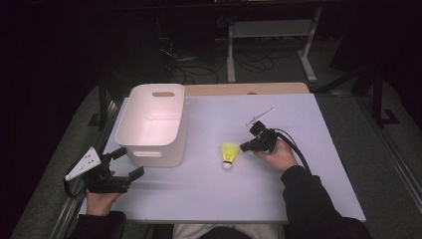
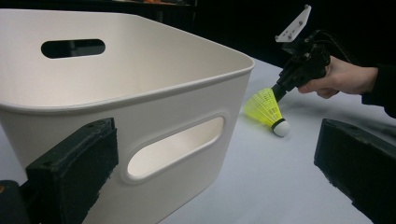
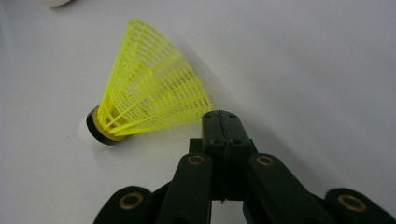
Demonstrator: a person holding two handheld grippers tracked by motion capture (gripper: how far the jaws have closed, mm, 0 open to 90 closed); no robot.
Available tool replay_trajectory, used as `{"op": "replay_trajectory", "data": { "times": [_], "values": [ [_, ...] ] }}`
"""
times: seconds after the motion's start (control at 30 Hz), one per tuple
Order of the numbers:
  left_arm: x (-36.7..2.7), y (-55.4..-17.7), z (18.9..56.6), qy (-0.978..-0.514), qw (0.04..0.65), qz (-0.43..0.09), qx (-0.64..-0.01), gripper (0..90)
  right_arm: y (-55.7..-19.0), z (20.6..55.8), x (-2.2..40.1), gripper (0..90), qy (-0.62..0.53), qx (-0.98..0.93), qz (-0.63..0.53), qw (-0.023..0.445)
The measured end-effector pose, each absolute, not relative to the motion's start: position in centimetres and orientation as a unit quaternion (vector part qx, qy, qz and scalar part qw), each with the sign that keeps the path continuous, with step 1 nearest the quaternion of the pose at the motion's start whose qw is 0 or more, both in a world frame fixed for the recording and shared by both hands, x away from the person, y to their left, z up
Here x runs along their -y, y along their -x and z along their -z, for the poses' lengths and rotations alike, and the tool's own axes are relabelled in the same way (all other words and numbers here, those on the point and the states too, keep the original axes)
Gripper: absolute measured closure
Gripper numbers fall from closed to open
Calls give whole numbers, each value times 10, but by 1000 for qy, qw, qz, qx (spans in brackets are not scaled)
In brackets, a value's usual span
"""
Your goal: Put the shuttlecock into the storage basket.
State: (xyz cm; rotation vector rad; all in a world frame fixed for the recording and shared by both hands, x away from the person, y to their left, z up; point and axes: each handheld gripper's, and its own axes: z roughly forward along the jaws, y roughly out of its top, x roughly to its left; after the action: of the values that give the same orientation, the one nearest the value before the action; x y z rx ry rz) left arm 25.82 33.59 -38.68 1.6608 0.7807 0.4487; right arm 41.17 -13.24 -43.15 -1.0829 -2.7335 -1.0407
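Right gripper (image 3: 223,122): jaws are seen pressed flat together in its own view, nothing pinched between them. The closed tip rests at the flared rim of the yellow plastic-mesh shuttlecock with a white cork nose and black band (image 3: 144,100); whether a strand of the skirt is caught cannot be told, but the pad faces meet with no visible gap.

In the high view the right gripper (image 1: 246,146) is placed just at 3 o'clock of the shuttlecock (image 1: 229,154), tip touching or nearly touching the skirt. The shuttlecock lies on the pale lavender table top (image 1: 298,189), skirt toward 12 o'clock, cork nose toward 6 o'clock, so its long axis runs roughly crosswise to the jaws' line of approach.

Left gripper (image 1: 127,162): jaws are held wide apart, empty, at the near wall of the white rounded plastic bin with slot handles (image 1: 156,94), at about 9 o'clock of the shuttlecock and well apart from it. In its own view the bin's near wall (image 2: 177,140) stands just beyond the two pads.

Judgement: the right hand is much the nearer. For a grip, the jaws would need reopening and setting astride the skirt or cork; the bin lies toward 10 o'clock from there.
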Motion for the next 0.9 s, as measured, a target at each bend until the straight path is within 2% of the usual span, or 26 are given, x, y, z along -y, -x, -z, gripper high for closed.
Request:
{"op": "replay_trajectory", "data": {
  "times": [0.9],
  "values": [
    [-336, -258, 387, -712, 587, -191, -334, 0, -413, 436, 111, 888, 338, 874, 350, 21]
  ]
}}
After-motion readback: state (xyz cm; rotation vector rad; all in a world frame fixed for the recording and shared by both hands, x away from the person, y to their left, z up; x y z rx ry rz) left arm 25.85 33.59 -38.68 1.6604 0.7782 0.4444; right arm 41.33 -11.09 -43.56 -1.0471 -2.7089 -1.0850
